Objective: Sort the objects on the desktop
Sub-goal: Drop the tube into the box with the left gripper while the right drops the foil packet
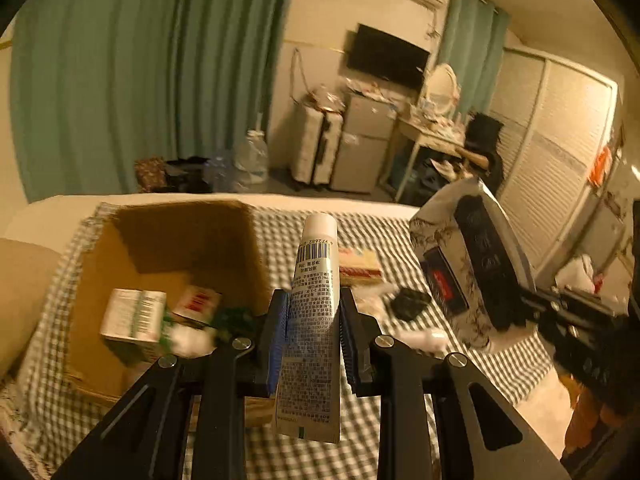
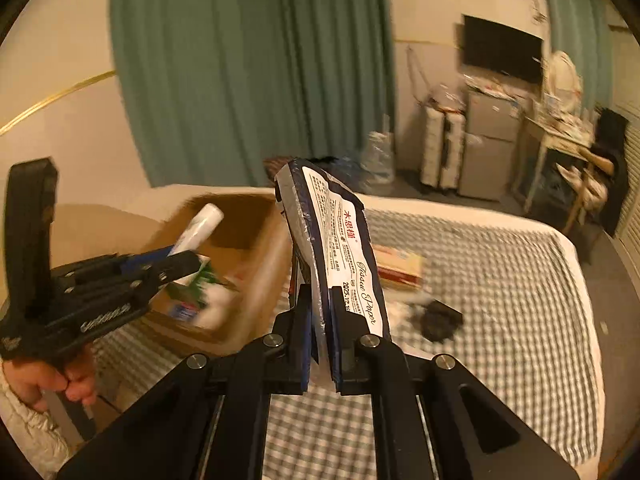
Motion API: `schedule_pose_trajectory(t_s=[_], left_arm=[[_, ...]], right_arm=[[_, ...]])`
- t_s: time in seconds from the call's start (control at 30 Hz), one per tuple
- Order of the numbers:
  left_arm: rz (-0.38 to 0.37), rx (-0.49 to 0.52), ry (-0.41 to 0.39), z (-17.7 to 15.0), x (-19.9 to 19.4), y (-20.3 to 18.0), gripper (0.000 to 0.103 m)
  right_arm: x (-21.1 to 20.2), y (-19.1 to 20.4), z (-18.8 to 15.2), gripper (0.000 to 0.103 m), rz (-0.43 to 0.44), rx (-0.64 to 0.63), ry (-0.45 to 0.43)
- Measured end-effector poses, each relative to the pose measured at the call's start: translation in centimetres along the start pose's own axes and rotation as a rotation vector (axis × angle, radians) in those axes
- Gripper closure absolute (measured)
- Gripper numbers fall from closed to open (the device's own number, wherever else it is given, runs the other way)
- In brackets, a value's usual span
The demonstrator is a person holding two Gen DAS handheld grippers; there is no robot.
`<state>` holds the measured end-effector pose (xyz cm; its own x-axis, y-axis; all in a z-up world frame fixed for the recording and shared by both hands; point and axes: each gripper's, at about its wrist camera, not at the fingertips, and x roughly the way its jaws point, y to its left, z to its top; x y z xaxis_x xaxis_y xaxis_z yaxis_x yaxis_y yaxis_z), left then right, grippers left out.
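A white-capped tube [image 1: 316, 264] with a barcode stands upright between the blue pads of my left gripper [image 1: 313, 296], which is shut on it above the near right wall of an open cardboard box [image 1: 168, 248]. Inside the box lie a green-and-white carton [image 1: 134, 316] and a red-and-white packet [image 1: 198, 302]. My right gripper [image 2: 321, 294] is shut on a dark blue and white tissue paper pack [image 2: 336, 232], held up over the checked bedcover [image 2: 500, 280]. In the right wrist view the left gripper [image 2: 180, 258] with its tube [image 2: 200, 224] hangs over the box [image 2: 256, 248].
A red-and-cream flat box [image 2: 400, 268], a black object [image 2: 440, 320] and white scraps [image 1: 424, 338] lie on the bedcover right of the box. A hand [image 2: 52, 384] grips the left tool. Beyond the bed are green curtains, a suitcase, a small fridge and a cluttered desk.
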<state>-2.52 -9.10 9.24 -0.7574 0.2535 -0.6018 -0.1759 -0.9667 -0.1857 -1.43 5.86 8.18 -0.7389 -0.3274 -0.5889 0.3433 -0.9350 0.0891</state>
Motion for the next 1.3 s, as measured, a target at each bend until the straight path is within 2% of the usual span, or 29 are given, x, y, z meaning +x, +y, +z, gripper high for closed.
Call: schedule_pose_trajectory(t_s=[0.2,0.3,0.57,0.77,0.87,0.93,1.03,1.1,1.3], left_arm=[[0.065,-0.029,-0.043,0.8,-2.5,5.1,0.079],[0.086,-0.045,-0.043,0.9,-2.6,7.3,0.079],[0.105,-0.115,0.018,-0.7,1.8,12.0,0.079],[0.102,-0.148,0.070,-1.5,6.1,13.8,0.079],[0.097,-0.154,0.079,-1.7,7.3,14.2,0.079],[0.114,-0.154,0.076,-2.0,7.7,14.1,0.078],[0.169,-0.174,0.083,-2.5,7.9,14.0,0.072],[0.190,-0.200,0.091,-2.8,7.8,14.2,0.038],[0.224,-0.203,0.060,-2.6,5.8,12.9,0.029]], right_arm=[[2.2,5.6,1.9,0.096,0.074,-0.059,0.009],[3.7,7.0,2.5,0.096,0.094,-0.076,0.019],[10.7,8.7,3.1,0.096,0.156,-0.037,0.106],[16.0,8.5,2.9,0.096,0.174,0.013,0.172],[16.8,8.3,3.1,0.096,0.205,0.028,0.162],[17.1,8.2,3.3,0.088,0.202,0.034,0.153],[16.8,8.0,3.2,0.081,0.190,0.031,0.150],[16.2,7.9,2.9,0.074,0.185,0.026,0.146],[13.9,5.8,2.3,0.063,0.152,0.062,0.131]])
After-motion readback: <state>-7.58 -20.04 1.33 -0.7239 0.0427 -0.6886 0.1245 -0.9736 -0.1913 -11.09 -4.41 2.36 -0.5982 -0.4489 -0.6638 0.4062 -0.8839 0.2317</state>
